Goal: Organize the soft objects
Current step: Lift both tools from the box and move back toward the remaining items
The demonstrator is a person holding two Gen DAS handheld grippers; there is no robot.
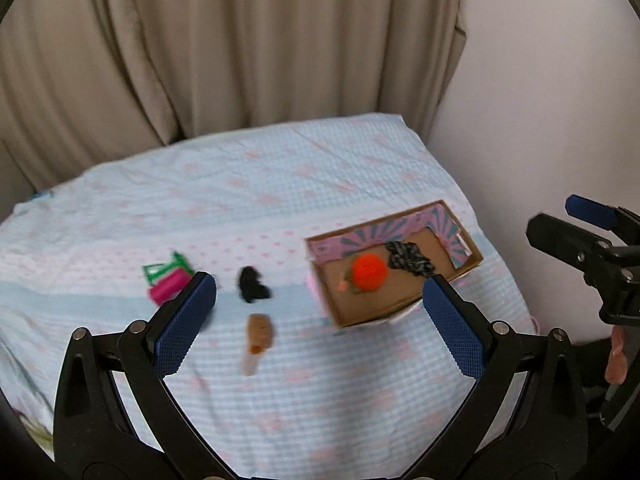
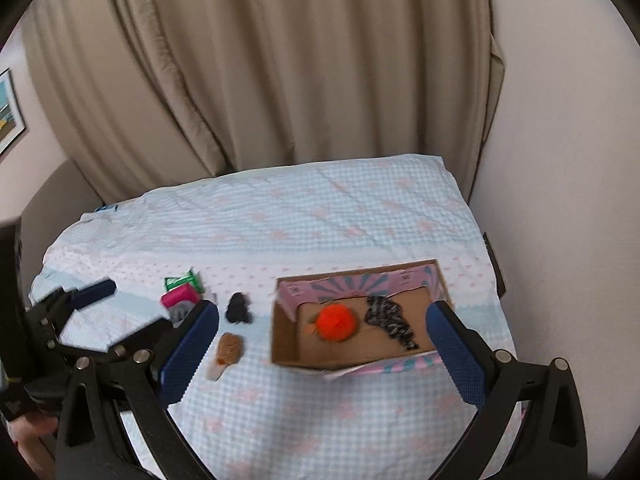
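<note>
Nearest the viewer, the left gripper and the right gripper both hover above a bed covered in a pale blue checked sheet. The fingers of each are spread wide apart and hold nothing.

Just beyond the left gripper, three items lie loose on the sheet: a brown snack bar half out of its wrapper, a small black soft thing a little farther on, and to the left a pink and green packet beside one blue finger pad.

To the right sits an open cardboard box with pink printed flaps. Inside it rest an orange pompom and a grey knitted piece, lying near each other.

At the far edge hang beige curtains.

Likely risks: both views are blurred, so a hasty descent could miss the small black thing or push it aside. A wide grab could pinch the sheet along with it. The box is light and near the bed's right edge; a nudge from the right gripper could shift or tip it. The two grippers work close together and could collide.
</note>
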